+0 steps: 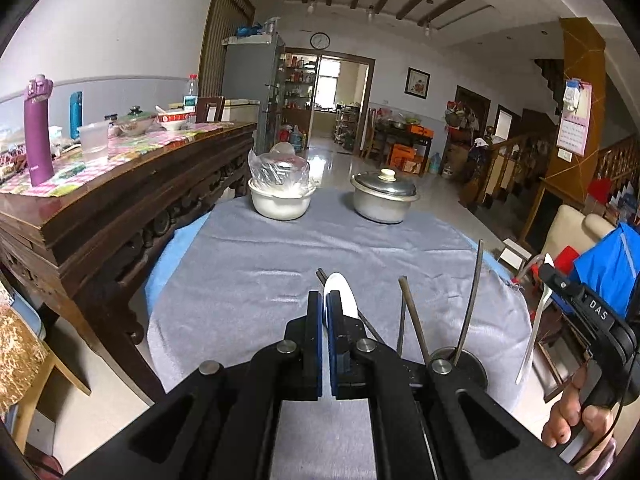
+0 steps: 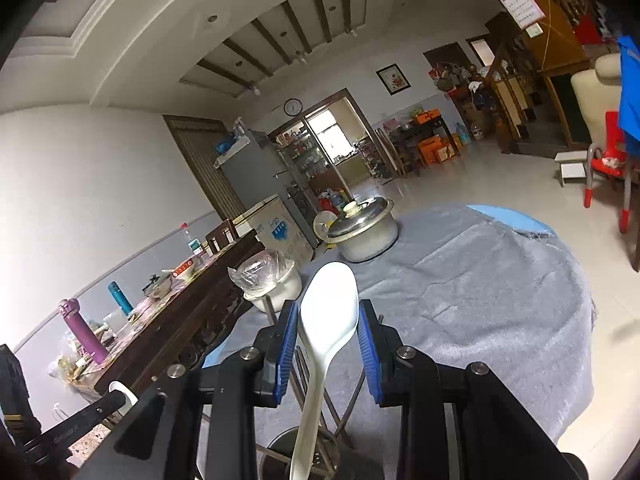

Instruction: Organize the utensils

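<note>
Left gripper (image 1: 324,300): jaws clenched, blue pads (image 1: 319,320) together with nothing visible between them. It is above the near part of the grey cloth (image 1: 280,256) that covers the round surface.

Right gripper (image 2: 328,324): jaws part-way apart. The white spoon (image 2: 328,308) stands in the gap with its bowl pointing up and away. The handle runs down between the pads; whether the pads press on it cannot be told. In the left view the right gripper is at the far right edge, held by a hand (image 1: 576,420), with the spoon handle hanging below it.

Utensil holder (image 2: 280,448): a round metal cup at the near edge of the cloth, just under both grippers. Dark chopsticks (image 1: 414,316) lean out of it at several angles. The lower end of the spoon handle is over the holder's mouth.

A second white utensil (image 1: 340,292) shows just behind the left gripper's tips; its exact position cannot be told.

Far part of the cloth:
- Left: a white bowl (image 1: 280,200) with a crumpled clear plastic bag (image 1: 278,170) in it.
- Right: a metal pot (image 1: 382,198) with its lid on.
The two stand apart.

A dark wooden sideboard (image 1: 120,184) stands to the left of the surface, carrying a purple bottle (image 1: 38,132).
</note>
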Motion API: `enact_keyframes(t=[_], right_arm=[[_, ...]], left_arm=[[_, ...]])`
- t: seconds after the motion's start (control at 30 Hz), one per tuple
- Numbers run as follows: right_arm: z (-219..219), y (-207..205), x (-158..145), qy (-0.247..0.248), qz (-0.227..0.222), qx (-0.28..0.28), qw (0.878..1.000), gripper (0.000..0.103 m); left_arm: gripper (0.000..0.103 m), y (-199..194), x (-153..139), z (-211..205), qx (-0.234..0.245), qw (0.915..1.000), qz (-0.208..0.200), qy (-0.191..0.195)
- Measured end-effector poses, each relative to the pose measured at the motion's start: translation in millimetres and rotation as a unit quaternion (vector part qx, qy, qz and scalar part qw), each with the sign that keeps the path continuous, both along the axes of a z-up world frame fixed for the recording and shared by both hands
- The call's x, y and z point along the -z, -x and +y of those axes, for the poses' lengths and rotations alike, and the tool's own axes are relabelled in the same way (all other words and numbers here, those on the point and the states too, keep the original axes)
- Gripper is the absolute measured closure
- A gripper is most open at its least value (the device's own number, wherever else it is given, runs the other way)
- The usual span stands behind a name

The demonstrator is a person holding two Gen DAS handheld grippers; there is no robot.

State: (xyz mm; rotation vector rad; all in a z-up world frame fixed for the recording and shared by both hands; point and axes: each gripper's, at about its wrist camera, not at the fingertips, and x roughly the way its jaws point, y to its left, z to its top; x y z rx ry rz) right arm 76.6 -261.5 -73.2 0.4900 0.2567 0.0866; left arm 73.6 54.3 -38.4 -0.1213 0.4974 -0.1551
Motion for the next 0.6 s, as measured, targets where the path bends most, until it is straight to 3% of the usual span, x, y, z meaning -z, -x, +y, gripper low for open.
enact_keyframes(t=[0.2,0.6], right_arm=[[5.5,10.3,-8.2,-0.001,-0.005,0.001,1.0,0.071],[14.6,10.5,-12.4,0.004,-0.008,-0.004,1.0,0.071]], left_arm=[[0.101,16.1,-3.4,2.9,-0.001,1.0,-0.005,-0.007],[0.101,15.5,-25.1,2.7,0.054,0.997,-0.014,0.054]])
